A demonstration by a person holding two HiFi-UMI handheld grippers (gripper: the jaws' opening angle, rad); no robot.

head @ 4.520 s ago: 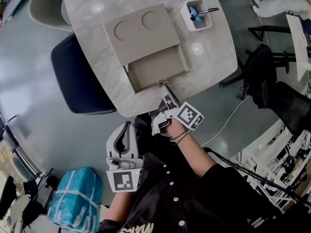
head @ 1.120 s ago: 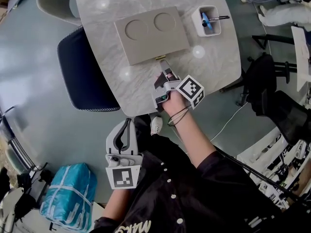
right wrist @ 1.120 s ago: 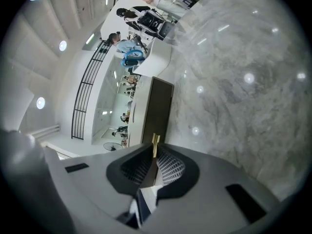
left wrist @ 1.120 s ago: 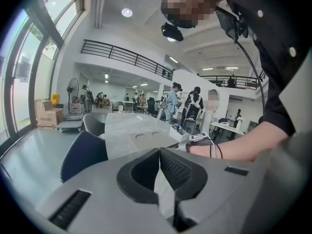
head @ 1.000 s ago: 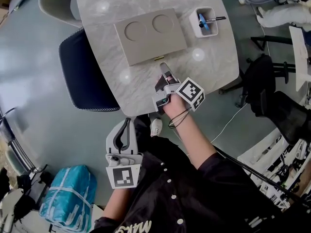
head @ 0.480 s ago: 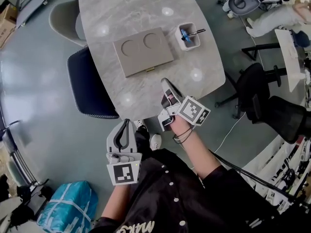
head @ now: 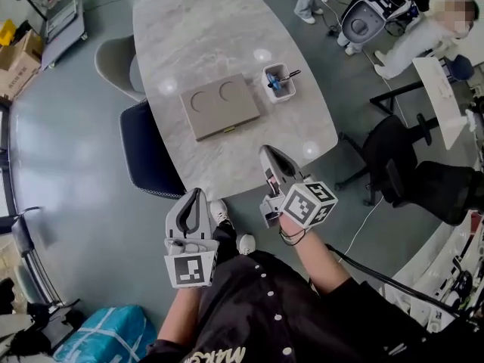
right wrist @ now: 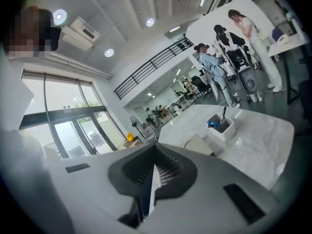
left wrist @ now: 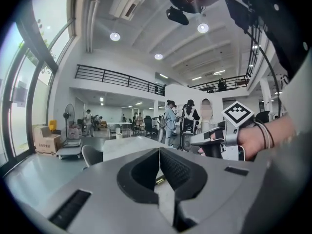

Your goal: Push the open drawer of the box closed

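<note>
The right gripper (head: 269, 156) has its jaws pressed together with nothing between them. In the head view its tips hang over the near edge of the marble table (head: 219, 21), and its marker cube (head: 310, 204) sits just above the person's hand. The left gripper (head: 193, 200) is also closed and empty (its own view shows the ribbed pads meeting in a thin line). It is held lower and to the left, off the table and in front of the person's dark shirt.

The box (head: 219, 106), flat and beige with two round recesses in its lid, lies on the table ahead of the right gripper and well apart from its tips. It is farther still from the left gripper. Its drawer sits flush in the body, with only a small brass handle (head: 227, 129) showing on the side facing the grippers. A white pen cup (head: 278, 82) stands just right of the box. A dark blue chair (head: 151, 153) is tucked against the table's left edge.
</note>
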